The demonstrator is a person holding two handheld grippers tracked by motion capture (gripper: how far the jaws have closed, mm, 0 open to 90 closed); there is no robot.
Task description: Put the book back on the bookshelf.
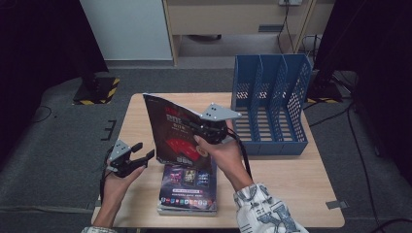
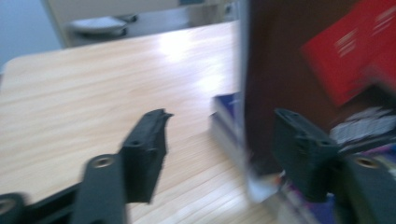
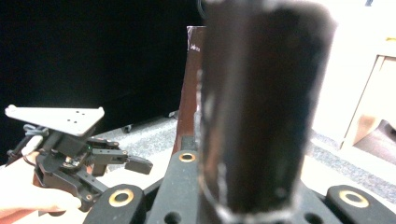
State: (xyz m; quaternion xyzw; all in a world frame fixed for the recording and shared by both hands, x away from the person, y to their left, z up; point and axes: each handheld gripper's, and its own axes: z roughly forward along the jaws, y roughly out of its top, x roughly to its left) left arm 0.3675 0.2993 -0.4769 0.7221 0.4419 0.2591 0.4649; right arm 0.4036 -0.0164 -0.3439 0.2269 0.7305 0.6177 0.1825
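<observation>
High view: my right gripper (image 1: 206, 130) clamps the magazine (image 1: 176, 131) upright above the stack (image 1: 188, 188). Left gripper (image 1: 142, 151) hangs released beside it; next I judge it goes into the file rack (image 1: 270, 102).

Black two-jaw left gripper (image 1: 144, 151), right gripper (image 1: 197, 127); grey three-cornered plates; brass-ringed screw holes; white-blue patterned sleeve (image 1: 265, 208).

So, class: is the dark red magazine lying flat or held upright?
Upright. The right gripper clamps the magazine by one edge, standing it on end above the stack of magazines lying flat on the table.
</observation>
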